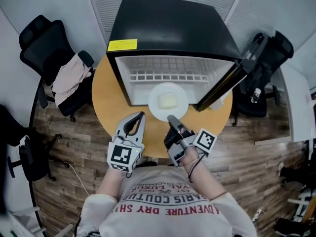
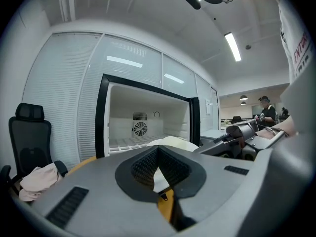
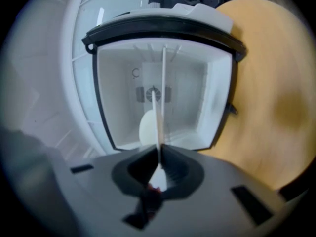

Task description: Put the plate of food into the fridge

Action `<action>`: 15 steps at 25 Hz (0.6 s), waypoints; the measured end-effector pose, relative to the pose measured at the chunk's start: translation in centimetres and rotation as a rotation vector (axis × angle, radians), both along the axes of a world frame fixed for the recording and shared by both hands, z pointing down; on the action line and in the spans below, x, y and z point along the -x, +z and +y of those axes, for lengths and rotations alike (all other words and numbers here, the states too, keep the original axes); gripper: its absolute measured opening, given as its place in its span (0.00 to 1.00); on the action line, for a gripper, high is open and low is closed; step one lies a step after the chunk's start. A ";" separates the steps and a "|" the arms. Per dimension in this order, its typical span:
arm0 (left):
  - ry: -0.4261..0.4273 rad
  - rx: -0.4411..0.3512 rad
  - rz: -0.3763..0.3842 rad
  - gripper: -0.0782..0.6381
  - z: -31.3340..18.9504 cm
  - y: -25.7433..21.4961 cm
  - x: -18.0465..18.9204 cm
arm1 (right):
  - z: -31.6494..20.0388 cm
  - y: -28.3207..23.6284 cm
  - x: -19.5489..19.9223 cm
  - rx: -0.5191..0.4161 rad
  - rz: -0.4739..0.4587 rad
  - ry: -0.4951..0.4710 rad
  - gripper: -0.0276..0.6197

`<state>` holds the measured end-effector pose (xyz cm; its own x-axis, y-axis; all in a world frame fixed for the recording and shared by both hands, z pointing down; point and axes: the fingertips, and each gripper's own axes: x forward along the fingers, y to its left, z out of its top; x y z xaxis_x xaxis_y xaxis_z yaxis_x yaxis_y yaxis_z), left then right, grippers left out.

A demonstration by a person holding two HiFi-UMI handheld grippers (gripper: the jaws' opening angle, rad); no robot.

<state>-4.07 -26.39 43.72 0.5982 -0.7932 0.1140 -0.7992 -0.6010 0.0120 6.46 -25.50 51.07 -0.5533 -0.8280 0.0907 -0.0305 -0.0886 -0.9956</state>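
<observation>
A white plate with a pale lump of food sits at the mouth of the open black fridge, half over its floor. My right gripper is shut on the plate's near rim. In the right gripper view the plate shows edge-on as a thin white line pinched between the jaws, with the food to one side. My left gripper hovers left of the plate, shut and holding nothing. Its own view shows the jaw tips meeting below the plate.
The fridge stands on a round wooden table, its door swung open to the right. An office chair with a cloth stands left, another chair right. A person stands far off.
</observation>
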 end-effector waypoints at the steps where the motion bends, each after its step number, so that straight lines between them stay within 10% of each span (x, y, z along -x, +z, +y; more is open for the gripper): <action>1: 0.000 0.003 0.000 0.15 -0.6 0.0 0.0 | -0.6 -0.1 0.1 0.000 0.001 -0.004 0.10; 15: -0.065 0.023 0.001 0.15 -6.8 0.2 -0.7 | -8.8 -1.3 -0.9 0.008 0.013 -0.037 0.10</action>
